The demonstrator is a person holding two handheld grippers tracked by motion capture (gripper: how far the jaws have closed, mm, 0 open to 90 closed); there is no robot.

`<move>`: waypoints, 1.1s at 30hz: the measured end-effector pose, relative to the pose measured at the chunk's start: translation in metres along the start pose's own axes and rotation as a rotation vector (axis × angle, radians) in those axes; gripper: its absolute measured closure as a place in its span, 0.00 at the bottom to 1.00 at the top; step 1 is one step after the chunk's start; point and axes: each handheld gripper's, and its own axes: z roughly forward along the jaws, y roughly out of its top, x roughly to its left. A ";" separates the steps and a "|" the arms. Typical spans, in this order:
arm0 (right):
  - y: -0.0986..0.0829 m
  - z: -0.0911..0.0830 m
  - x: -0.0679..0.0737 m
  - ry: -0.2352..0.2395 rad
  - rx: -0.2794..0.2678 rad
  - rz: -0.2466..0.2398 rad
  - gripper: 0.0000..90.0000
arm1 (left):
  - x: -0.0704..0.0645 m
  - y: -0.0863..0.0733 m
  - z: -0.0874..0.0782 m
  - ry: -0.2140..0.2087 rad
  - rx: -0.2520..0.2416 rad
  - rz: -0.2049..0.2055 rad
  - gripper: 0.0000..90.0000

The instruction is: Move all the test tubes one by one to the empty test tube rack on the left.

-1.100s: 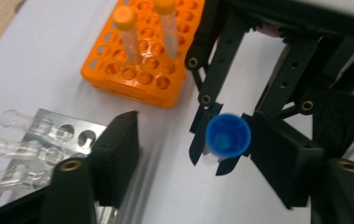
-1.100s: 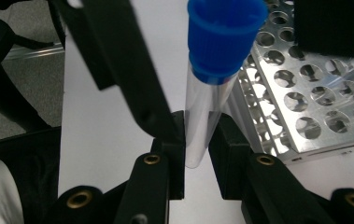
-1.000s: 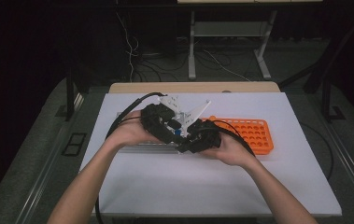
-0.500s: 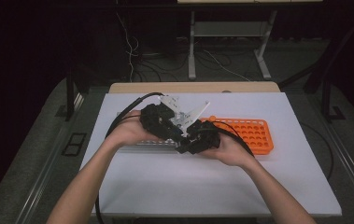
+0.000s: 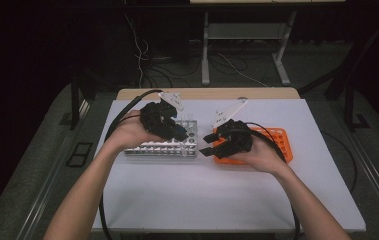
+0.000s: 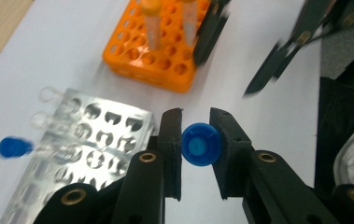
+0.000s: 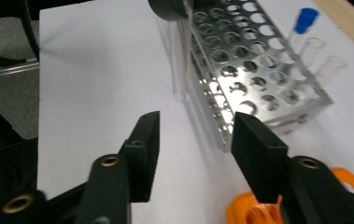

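My left gripper [image 6: 195, 140] is shut on a clear tube with a blue cap [image 6: 201, 144], seen end-on between its jaws. In the right gripper view that tube [image 7: 180, 60] hangs beside the near corner of the metal rack [image 7: 254, 70], its tip above the white table. In the high view the left gripper [image 5: 177, 131] hovers over the metal rack [image 5: 159, 146]. My right gripper [image 7: 193, 135] stands open with nothing in it, a little to the right of the tube. From above, this gripper [image 5: 208, 144] sits at the left end of the orange rack [image 5: 276, 145].
The metal rack holds a blue-capped tube [image 7: 305, 18] and clear open tubes [image 6: 48, 95] at its far side. Two orange-capped tubes [image 6: 152, 23] stand in the orange rack [image 6: 156, 56]. Cables trail from both grippers across the white table [image 5: 202, 200].
The two grippers were close together over the rack's right end. The right gripper has drawn back to the right, open, and the left gripper keeps the tube.
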 end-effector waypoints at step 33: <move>-0.055 -0.072 -0.029 -0.135 -0.048 0.187 0.00 | 0.077 -0.015 -0.026 0.200 -0.019 -0.204 0.82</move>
